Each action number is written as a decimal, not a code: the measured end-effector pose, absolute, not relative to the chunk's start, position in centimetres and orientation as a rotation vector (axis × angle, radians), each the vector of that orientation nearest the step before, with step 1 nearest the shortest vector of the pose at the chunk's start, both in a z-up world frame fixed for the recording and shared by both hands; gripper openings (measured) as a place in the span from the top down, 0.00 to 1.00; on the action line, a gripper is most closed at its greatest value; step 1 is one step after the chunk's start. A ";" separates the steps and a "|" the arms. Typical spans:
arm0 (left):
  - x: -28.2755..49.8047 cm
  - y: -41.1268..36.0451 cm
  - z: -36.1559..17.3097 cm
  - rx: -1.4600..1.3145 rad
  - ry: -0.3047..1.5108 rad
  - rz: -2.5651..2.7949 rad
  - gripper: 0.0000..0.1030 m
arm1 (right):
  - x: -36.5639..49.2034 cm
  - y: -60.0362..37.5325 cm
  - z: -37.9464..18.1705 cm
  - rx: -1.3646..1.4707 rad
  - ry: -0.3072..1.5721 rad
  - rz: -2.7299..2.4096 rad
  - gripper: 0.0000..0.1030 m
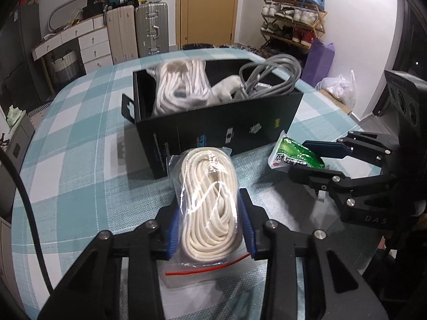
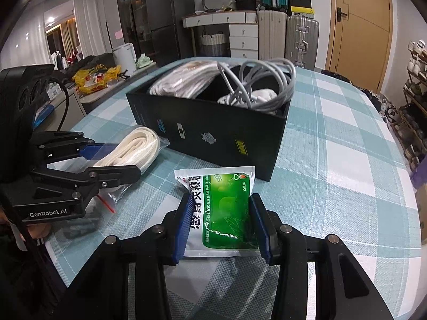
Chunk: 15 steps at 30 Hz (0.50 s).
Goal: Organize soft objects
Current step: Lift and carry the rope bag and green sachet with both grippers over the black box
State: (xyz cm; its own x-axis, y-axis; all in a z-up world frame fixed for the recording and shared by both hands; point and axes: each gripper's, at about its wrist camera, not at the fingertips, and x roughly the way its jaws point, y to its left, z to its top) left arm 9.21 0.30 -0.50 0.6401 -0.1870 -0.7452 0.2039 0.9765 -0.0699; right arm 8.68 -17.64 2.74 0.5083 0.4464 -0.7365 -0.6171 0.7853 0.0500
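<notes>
Standing beyond both claws, black box (image 1: pixel 213 130) holds cables (image 1: pixel 269 77).

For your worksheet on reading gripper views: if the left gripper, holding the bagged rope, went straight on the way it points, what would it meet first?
Probably the near wall of the black box, just beyond the bagged rope that the left gripper clamps; depth is uncertain.

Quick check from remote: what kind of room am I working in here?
Most likely a home living or dining area: a table with a checked tablecloth, suitcases by a wooden door, and a shoe rack full of shoes.
</notes>
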 end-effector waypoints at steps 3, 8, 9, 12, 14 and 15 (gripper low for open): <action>8.9 0.5 0.3 0.014 0.814 -0.228 0.64 | 8.4 -17.6 3.5 -0.213 0.790 0.666 0.58; 8.3 0.9 1.3 0.002 0.774 -0.220 0.64 | 7.6 -17.4 4.8 -0.191 0.740 0.697 0.58; 8.2 1.0 1.5 -0.002 0.765 -0.218 0.64 | 7.4 -17.4 5.0 -0.183 0.730 0.704 0.58; 7.9 1.3 2.3 -0.010 0.738 -0.208 0.64 | 7.0 -17.4 5.9 -0.164 0.699 0.716 0.58; 7.8 1.5 2.7 -0.016 0.723 -0.204 0.64 | 6.8 -17.3 6.5 -0.153 0.676 0.719 0.58; 7.7 1.7 3.0 -0.020 0.713 -0.199 0.64 | 6.7 -17.4 6.9 -0.139 0.664 0.720 0.58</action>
State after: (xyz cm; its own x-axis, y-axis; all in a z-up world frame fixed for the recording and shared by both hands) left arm 7.73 1.69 3.01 0.7380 -0.1886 -0.6479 0.1748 0.9808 -0.0864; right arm 6.66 -17.39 6.88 0.5580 0.5657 -0.6071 -0.6510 0.7522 0.1026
